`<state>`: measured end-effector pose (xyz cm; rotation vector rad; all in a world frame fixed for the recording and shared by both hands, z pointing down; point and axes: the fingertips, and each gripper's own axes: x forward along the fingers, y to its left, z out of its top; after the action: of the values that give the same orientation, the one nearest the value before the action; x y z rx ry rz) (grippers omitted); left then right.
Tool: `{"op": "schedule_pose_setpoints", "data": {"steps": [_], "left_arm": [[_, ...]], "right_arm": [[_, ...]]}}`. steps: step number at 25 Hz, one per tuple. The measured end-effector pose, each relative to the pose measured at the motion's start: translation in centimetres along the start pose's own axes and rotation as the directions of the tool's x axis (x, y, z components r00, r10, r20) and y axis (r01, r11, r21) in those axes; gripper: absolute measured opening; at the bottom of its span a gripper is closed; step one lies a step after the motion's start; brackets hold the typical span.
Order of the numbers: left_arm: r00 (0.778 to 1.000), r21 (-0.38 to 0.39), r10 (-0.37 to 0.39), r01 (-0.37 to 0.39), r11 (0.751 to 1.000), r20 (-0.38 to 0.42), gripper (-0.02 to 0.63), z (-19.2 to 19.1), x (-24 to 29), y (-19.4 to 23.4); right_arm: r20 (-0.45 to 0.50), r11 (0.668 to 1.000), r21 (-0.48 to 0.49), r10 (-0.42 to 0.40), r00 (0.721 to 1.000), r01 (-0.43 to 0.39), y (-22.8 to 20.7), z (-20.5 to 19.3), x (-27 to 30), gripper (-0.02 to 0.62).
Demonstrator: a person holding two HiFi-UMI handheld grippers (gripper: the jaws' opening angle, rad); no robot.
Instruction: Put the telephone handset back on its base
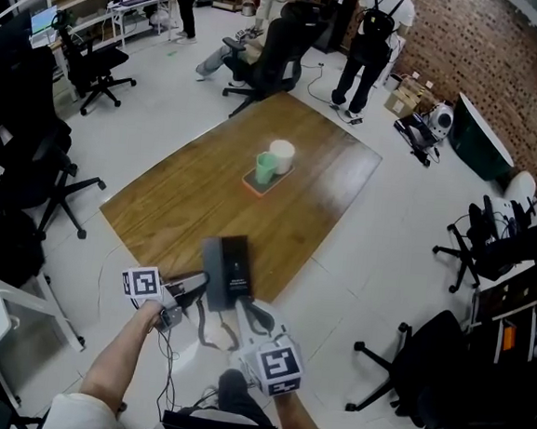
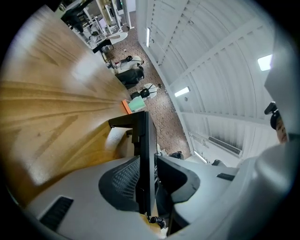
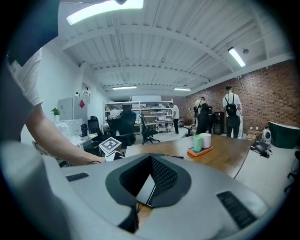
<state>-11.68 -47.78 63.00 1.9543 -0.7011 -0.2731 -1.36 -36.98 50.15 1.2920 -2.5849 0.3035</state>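
The black telephone [image 1: 231,269] stands near the front edge of the wooden table [image 1: 186,192]. Its darker grey handset [image 1: 215,271] lies along the base's left side, and the coiled cord [image 1: 201,326] hangs below. My left gripper [image 1: 193,291] reaches in from the left. In the left gripper view the telephone's thin black edge [image 2: 143,140] stands between the open jaws of the left gripper [image 2: 157,168], with a gap on its right side. My right gripper [image 1: 247,313] comes from below. In the right gripper view the right gripper [image 3: 151,161] is shut on the base's glossy near edge [image 3: 144,190].
An orange tray [image 1: 252,185] with a green cup [image 1: 266,168] and a white cup [image 1: 281,154] sits mid-table. Black office chairs [image 1: 29,179] stand left and right of the table, another chair [image 1: 284,42] is at its far end, and people stand by the brick wall.
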Motion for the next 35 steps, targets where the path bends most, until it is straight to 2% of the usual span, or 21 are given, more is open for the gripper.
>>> {"op": "schedule_pose_setpoints", "data": {"steps": [6,10,12,13,15,20,26,30,35], "left_arm": [[0.998,0.004,-0.022,0.022,1.000,0.063,0.086,0.5,-1.7,-1.9],[0.992,0.027,-0.099,0.097,0.995,0.076,0.064,0.3,-2.5,-4.6],[0.988,0.055,-0.126,0.122,0.991,0.089,0.062,0.1,-3.2,-6.1],[0.987,0.079,-0.127,0.119,0.990,0.097,0.030,0.1,-3.7,-6.7],[0.985,0.131,-0.132,0.117,0.984,0.114,0.023,0.2,-4.7,-8.2],[0.964,0.230,-0.223,0.187,0.955,0.144,0.002,0.0,-6.5,-13.4],[0.923,0.332,-0.345,0.277,0.902,0.167,0.002,-1.7,-9.2,-20.3],[0.911,0.374,-0.371,0.285,0.882,0.182,0.002,-2.5,-10.9,-22.9],[0.908,0.463,-0.364,0.237,0.854,0.207,0.002,-3.4,-12.4,-25.4]], "right_arm": [[0.018,1.000,-0.020,0.006,1.000,-0.006,1.7,0.5,-0.5,0.005],[0.034,0.999,-0.032,0.007,0.999,-0.005,3.0,0.8,-1.3,0.005],[0.042,0.999,-0.040,0.005,0.999,-0.003,3.8,0.9,-1.8,0.005],[0.047,0.999,-0.045,0.005,0.999,-0.003,4.2,1.1,-2.1,0.005],[0.057,0.998,-0.060,0.006,0.998,-0.003,5.1,1.3,-2.6,0.005],[0.083,0.995,-0.101,0.014,0.996,-0.005,7.3,2.4,-3.5,0.005],[0.112,0.992,-0.126,0.012,0.994,0.003,9.7,3.4,-5.0,0.005],[0.117,0.989,-0.145,0.018,0.993,-0.001,11.2,3.9,-5.8,0.005],[0.129,0.987,-0.158,0.027,0.991,-0.006,11.9,4.4,-6.9,0.005]]}}
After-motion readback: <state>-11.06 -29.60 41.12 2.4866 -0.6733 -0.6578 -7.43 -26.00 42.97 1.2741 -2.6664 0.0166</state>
